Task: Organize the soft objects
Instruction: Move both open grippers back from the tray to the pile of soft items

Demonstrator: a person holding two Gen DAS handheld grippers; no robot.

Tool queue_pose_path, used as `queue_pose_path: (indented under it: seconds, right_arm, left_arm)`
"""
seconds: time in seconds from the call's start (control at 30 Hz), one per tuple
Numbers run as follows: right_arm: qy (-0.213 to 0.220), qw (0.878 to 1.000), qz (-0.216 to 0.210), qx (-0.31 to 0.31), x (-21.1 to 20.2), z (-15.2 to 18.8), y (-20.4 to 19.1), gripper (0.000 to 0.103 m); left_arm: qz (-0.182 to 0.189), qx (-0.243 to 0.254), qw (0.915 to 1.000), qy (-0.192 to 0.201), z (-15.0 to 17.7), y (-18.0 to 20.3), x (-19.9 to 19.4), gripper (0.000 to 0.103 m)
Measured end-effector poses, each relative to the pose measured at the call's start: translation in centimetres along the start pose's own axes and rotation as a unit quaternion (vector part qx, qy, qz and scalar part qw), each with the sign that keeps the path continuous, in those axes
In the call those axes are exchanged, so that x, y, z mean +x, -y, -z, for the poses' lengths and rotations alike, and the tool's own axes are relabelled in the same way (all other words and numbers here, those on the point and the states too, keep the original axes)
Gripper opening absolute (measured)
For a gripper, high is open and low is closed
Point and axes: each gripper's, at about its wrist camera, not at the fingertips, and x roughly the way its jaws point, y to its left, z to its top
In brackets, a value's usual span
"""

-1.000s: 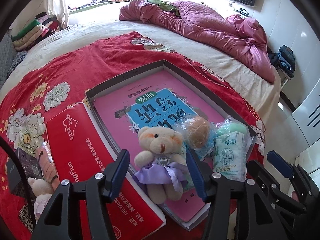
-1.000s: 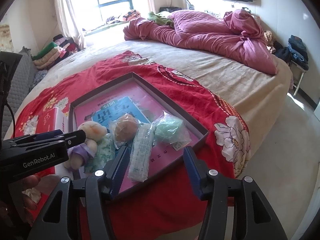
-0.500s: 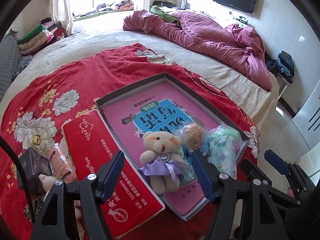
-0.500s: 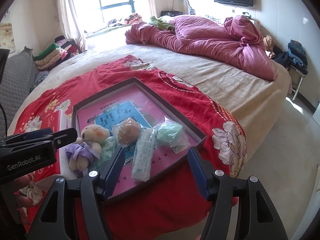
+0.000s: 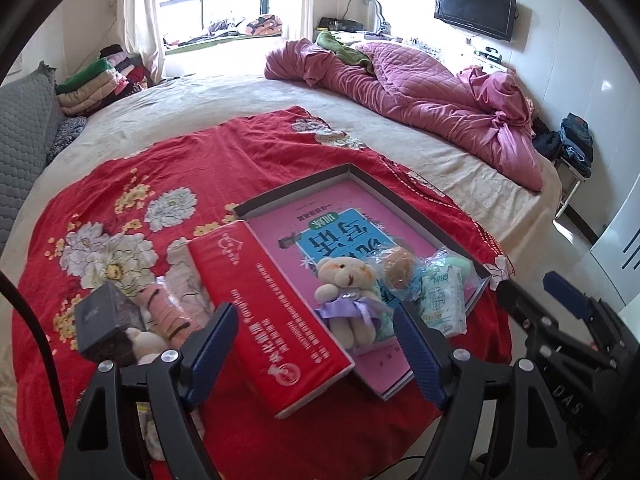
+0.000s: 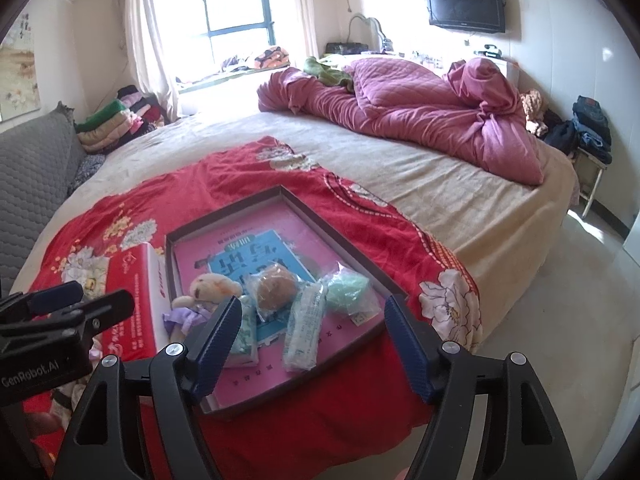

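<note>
Bedroom scene, both wrist views look down over a big bed (image 5: 360, 120) with beige sheet filling most of each frame; window upper centre, wall TV (image 6: 464, 6) upper right. Crumpled magenta quilt (image 5: 420, 92) lies across the upper right of the bed. Red floral blanket (image 5: 160, 184) covers the lower left and centre of the bed, with everything else on it. Shallow dark-rimmed box lid (image 5: 408, 204) sits centre frame on the blanket, a pink book with blue cover panel (image 5: 344, 232) flat inside it. Red box (image 5: 276, 320) lies just left of the tray, its long edge touching or overlapping the tray's left rim. Soft items are grouped at the tray's near end: teddy bear in a purple dress (image 5: 348, 296) at the left, wrapped brown bun-like toy (image 5: 400, 268) beside it, tissue pack in clear wrap (image 5: 442, 300) right of that, green soft item in plastic (image 6: 348, 290) at far right. More soft stuff waits lower left on the blanket: small dark box (image 5: 104, 320), pink striped plush (image 5: 164, 312), pale plush mostly hidden beneath. Left gripper (image 5: 316, 344) low centre in its view, jaws opening, wide, nothing between the pads, bear seen past them. Right gripper (image 6: 312, 336) low centre in its view, jaws opening, wide too, empty, hanging above the tray's near edge.
</note>
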Motion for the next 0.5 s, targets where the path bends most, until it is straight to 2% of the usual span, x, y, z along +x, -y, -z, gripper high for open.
queue_pose_path:
  seconds: [0.5]
  right_arm:
    - [0.045, 0.999, -0.022, -0.014, -5.7, -1.5, -2.7, 0.075]
  left_arm:
    - [-0.038, -0.045, 0.9973, 0.043, 1.0, -6.8, -7.6, 0.081]
